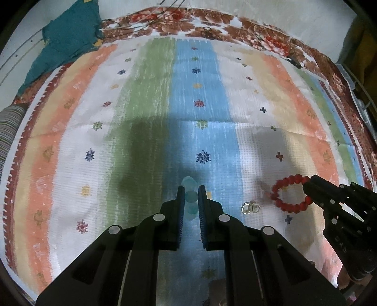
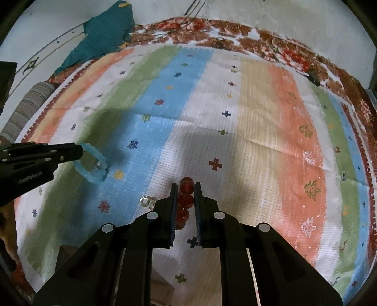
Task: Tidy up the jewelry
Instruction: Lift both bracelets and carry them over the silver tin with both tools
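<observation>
My left gripper (image 1: 191, 188) is shut on a pale blue bead bracelet (image 1: 191, 196), seen edge-on between its pads. From the right wrist view that blue bracelet (image 2: 93, 166) hangs as a ring from the left gripper (image 2: 80, 150) above the striped cloth. My right gripper (image 2: 185, 186) is shut on a red bead bracelet (image 2: 185, 200). In the left wrist view the red bracelet (image 1: 288, 194) hangs as a ring from the right gripper (image 1: 306, 186). A small clear glass ring piece (image 1: 250, 208) lies on the cloth between the two grippers, also visible as the clear piece (image 2: 147, 201).
A striped mat (image 1: 117, 131) with small embroidered motifs covers a floral bedspread (image 1: 212, 21). A teal garment (image 1: 70, 37) lies at the far left corner, a striped roll (image 1: 9, 127) at the left edge. Thin cords (image 1: 141, 22) lie along the far border.
</observation>
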Demonstrator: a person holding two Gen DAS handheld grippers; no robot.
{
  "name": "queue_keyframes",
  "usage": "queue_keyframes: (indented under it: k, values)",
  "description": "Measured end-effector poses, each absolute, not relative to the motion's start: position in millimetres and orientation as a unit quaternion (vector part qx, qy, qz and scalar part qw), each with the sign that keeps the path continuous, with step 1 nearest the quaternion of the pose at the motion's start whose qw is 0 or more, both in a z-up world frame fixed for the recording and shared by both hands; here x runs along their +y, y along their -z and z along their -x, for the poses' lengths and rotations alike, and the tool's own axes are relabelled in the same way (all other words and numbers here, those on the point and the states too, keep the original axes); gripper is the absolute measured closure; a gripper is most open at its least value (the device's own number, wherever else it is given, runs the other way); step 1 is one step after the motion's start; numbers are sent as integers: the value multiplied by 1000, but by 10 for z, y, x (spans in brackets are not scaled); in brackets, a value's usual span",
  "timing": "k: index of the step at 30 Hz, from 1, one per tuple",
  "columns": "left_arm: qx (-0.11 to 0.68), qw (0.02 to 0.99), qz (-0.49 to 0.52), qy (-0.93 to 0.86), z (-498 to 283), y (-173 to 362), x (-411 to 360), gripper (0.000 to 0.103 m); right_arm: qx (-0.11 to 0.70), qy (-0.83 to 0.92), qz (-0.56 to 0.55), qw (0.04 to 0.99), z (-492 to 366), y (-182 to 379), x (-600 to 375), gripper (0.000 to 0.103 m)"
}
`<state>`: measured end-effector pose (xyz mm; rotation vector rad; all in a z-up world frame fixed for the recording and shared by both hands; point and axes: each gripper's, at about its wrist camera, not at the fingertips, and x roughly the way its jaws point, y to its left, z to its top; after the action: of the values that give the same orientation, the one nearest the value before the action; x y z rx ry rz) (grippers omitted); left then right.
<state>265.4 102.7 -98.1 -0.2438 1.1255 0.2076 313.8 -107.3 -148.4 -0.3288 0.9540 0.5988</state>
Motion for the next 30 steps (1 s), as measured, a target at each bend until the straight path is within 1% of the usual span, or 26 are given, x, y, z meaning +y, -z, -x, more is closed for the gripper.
queue_keyframes:
  k: [14, 30]
  values:
    - [512, 847, 108, -96, -2468, 739, 991, 92, 418, -283, 147, 850, -2879, 1210, -1158, 89]
    - [472, 875, 88, -66, -2168, 342, 682, 92, 370, -288, 127, 874, -2544, 885, -1323, 89]
